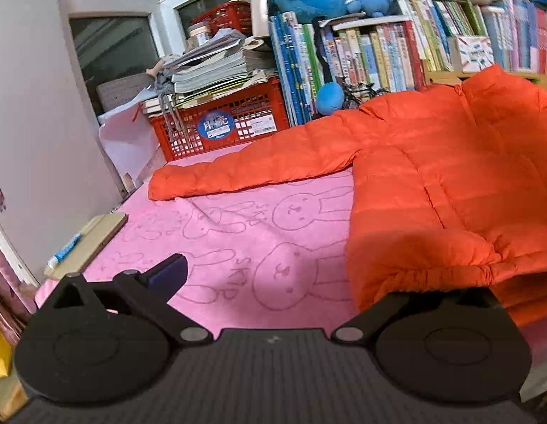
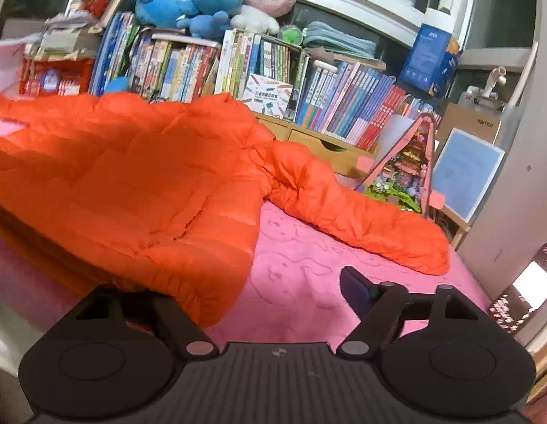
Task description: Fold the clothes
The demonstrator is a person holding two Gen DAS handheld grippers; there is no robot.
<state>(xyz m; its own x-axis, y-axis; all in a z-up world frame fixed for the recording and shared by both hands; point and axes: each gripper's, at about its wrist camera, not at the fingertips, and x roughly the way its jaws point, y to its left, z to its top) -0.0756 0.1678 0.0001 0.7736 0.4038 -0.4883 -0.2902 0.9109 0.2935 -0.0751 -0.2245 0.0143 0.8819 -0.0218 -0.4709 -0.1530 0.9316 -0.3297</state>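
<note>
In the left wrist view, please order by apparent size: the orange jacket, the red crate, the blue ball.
1. Jacket
2. Crate
3. Ball
The jacket lies nearest the camera, which enlarges it.

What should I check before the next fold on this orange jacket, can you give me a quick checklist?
1. Orange jacket spread on the pink blanket: ok.
2. Both sleeves laid out to the sides, neither folded in yet: ok.
3. Left gripper jaws wide, one finger hidden under the hem: cannot tell if it grips.
4. Right gripper jaws wide, hem over one finger: cannot tell if it grips.
5. Bare blanket beside each sleeve for folding: ok.
</note>
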